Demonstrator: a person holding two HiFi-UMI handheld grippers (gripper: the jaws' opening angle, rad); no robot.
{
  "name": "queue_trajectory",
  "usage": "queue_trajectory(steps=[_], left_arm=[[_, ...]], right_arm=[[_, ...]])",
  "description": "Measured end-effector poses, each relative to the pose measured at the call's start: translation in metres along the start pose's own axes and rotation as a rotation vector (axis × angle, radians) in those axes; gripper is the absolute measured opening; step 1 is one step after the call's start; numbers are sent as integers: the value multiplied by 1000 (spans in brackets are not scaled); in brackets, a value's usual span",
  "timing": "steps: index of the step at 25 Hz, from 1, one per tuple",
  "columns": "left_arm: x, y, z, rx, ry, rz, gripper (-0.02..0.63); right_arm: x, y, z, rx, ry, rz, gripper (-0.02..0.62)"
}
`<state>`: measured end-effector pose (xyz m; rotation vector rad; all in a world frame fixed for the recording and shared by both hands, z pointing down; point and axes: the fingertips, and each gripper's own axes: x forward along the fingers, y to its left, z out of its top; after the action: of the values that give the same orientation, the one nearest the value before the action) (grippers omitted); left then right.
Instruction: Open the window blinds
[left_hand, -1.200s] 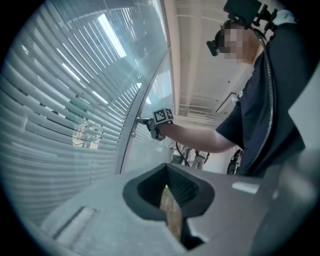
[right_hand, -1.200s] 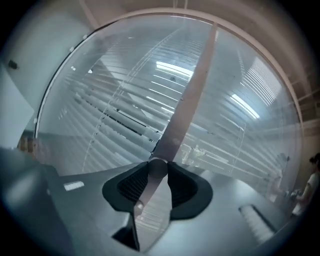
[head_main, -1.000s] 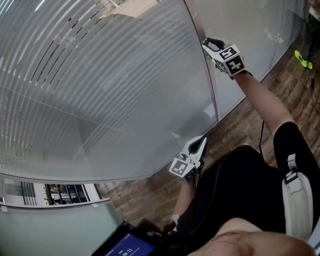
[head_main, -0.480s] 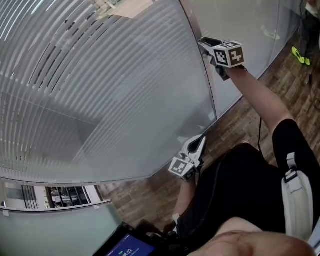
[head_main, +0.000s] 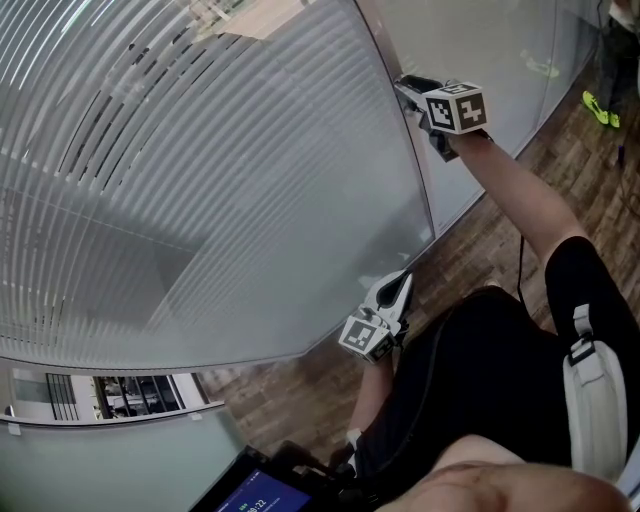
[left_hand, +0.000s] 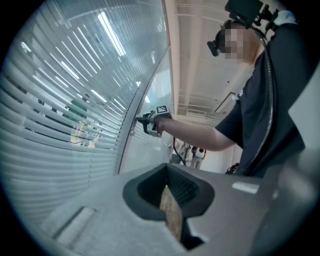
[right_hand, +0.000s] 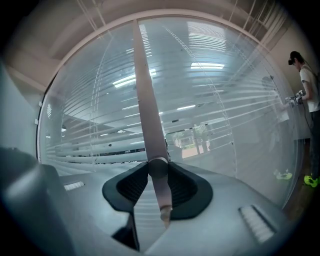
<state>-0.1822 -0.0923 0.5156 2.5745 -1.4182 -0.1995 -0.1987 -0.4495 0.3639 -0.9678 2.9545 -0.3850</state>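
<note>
Grey horizontal window blinds (head_main: 200, 180) hang behind curved glass and fill most of the head view. A thin tan tilt wand (right_hand: 146, 105) comes down in front of the blinds (right_hand: 225, 105) along the window post (head_main: 418, 170). My right gripper (head_main: 407, 88) is held high at that post, level, and its jaws (right_hand: 159, 172) are shut on the wand. From the left gripper view the right gripper (left_hand: 145, 121) shows at the post on an outstretched arm. My left gripper (head_main: 403, 283) hangs low by my waist, jaws together with nothing between them (left_hand: 170, 200).
Wood flooring (head_main: 500, 240) runs along the foot of the glass. A tablet screen (head_main: 255, 492) sits at the bottom edge. Another person (right_hand: 306, 85) stands at the far right by the window, and yellow-green shoes (head_main: 598, 110) are on the floor there.
My right gripper has rolled about its own axis on the wand; its marker cube now faces differently. The slats at the left show more distinct gaps. The left gripper has not moved.
</note>
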Motion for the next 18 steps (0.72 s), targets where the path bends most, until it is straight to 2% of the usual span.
queue_trajectory(steps=[8,15,18], left_arm=[[0,-3,-2,5,-1,-8,2],[-1,1,-5,1,-16,-7,2],[2,-3,-1,5,5,-14,2]], right_arm=[[-2,0,-1,-20,3,5,126],[-3,5,-7,-150,44,26,158],[-4,6,-9,-217,52,36,186]])
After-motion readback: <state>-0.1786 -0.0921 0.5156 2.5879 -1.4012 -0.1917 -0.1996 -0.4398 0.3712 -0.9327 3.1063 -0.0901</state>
